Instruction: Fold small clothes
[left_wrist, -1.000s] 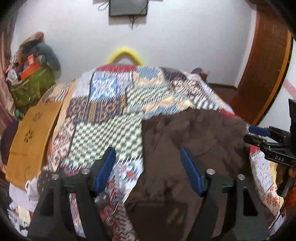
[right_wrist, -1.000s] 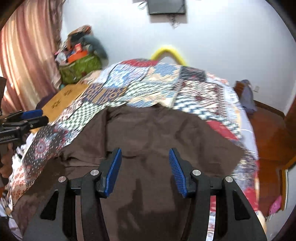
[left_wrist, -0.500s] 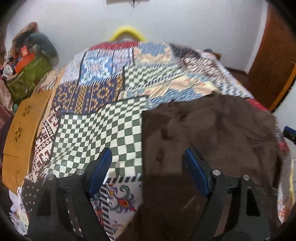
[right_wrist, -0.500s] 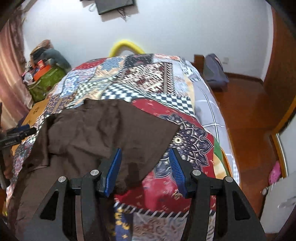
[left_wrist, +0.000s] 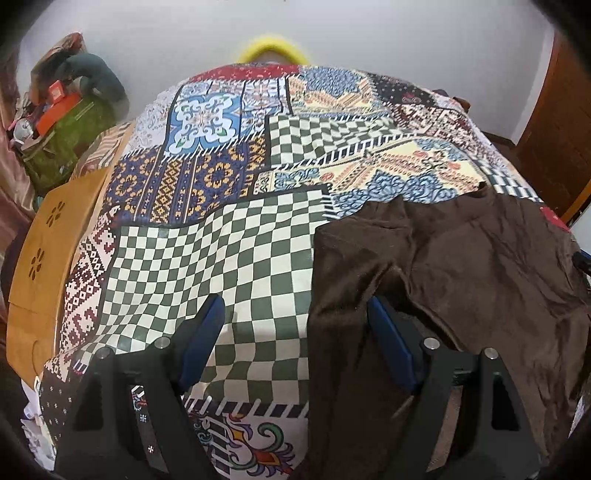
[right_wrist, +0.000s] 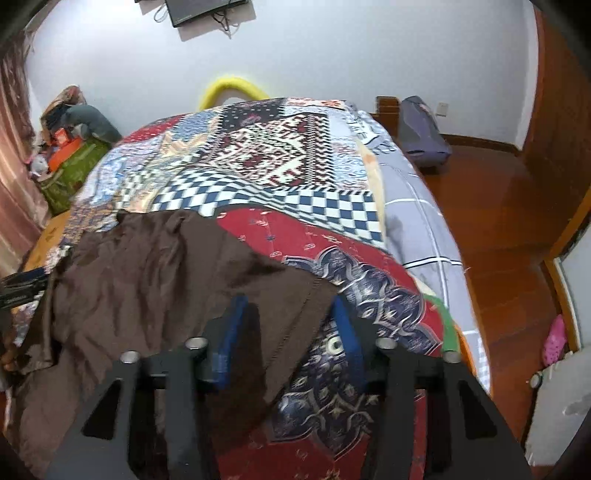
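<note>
On the bed's patchwork quilt (left_wrist: 207, 258) the brown garment (left_wrist: 480, 266) lies spread and wrinkled. My left fingers (left_wrist: 295, 339) stand wide apart, released, straddling its near left edge: one over the green checks, the other over the cloth. My right fingers (right_wrist: 290, 325) have just been closing around the garment's right corner (right_wrist: 295, 295), which lies between them; whether they pinch it, I cannot tell.

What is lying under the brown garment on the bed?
The brown garment lies on a patchwork bedspread; green checks and red patches show around it. The patches directly beneath it are covered and cannot be seen.
</note>
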